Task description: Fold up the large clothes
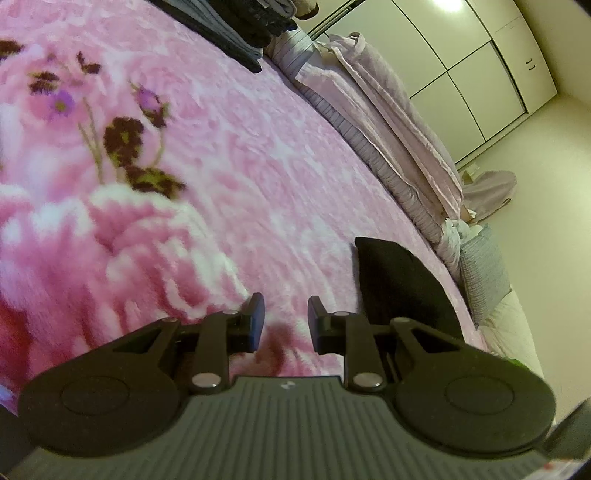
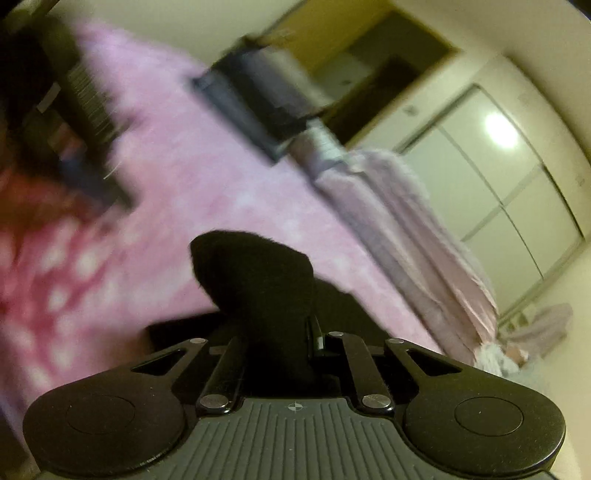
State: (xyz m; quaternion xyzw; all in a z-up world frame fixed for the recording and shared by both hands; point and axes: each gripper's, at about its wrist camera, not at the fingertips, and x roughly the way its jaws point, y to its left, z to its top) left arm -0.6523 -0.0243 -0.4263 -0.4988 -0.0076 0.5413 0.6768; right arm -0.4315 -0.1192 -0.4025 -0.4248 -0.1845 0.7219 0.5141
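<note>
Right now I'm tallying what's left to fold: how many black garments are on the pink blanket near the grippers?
1: a black garment lies on the pink blanket right of the left gripper; its bunched end rises between the right gripper's fingers. More may be hidden.

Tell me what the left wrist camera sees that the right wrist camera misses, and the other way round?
Only the left view shows the left tongs standing apart with nothing between them, plus sharp dark flowers printed on the pink blanket.

Only the right view shows the right tongs with black cloth bunched between them, hiding the tips, and a dark doorway behind; this view is blurred.

Both show the blanket, the black cloth, a dark folded stack, lilac bedding and pale wardrobe doors.
</note>
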